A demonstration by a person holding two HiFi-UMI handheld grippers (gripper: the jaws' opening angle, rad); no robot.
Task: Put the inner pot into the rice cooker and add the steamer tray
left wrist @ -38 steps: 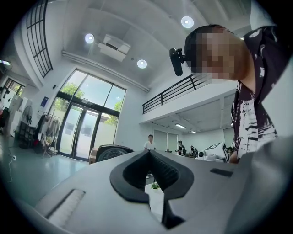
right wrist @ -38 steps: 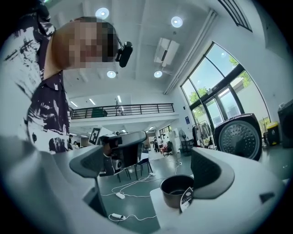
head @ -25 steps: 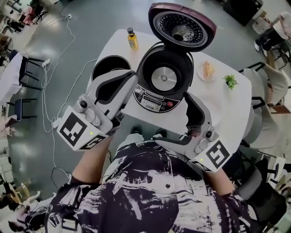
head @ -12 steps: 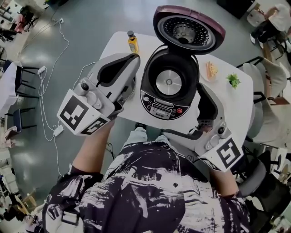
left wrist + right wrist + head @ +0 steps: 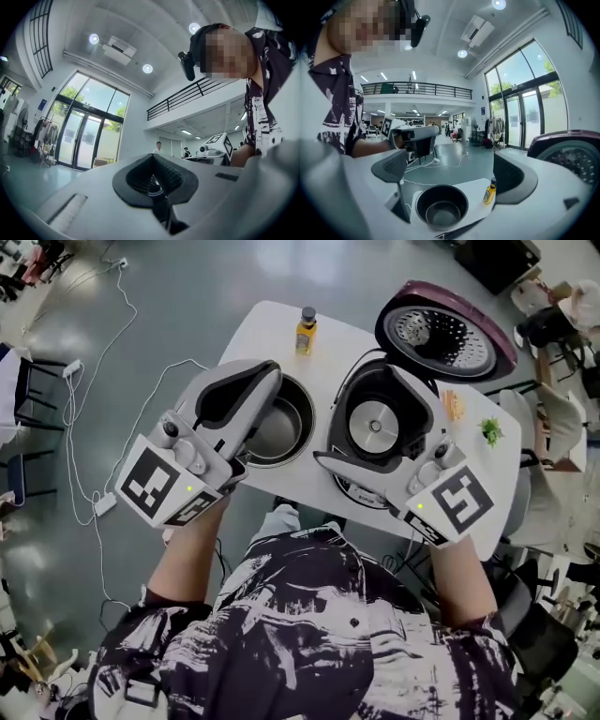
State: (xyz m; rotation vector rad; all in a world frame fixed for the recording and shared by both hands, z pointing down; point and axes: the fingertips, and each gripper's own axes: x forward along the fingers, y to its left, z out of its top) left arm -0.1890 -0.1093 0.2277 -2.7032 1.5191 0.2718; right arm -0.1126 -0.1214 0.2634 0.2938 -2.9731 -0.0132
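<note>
The left claw [image 5: 267, 379] hovered over the near-left rim of the inner pot [image 5: 281, 432], its jaws pressed together with nothing between them. The left gripper view looked up into the room. The inner pot stood on the left half of the white bench [image 5: 262, 334], outside the rice cooker and just beside it, and both the head view and the right gripper view showed it dark and empty. Behind it, near the bench's far edge, stood a small yellow bottle [image 5: 306, 331] with a dark cap. To the right, the rice cooker [image 5: 375, 425] sat in the bench's middle with its lid [image 5: 448, 331] swung up and back. Its chamber held no pot, only the round metal heating plate at the bottom. The right claw [image 5: 450, 176] hung over the cooker's near side, jaws spread wide and empty, pointing left at the inner pot. Right of the cooker lay a small plate of food [image 5: 453, 406], and beyond it, near the bench's right edge, a little green plant [image 5: 490, 432].
</note>
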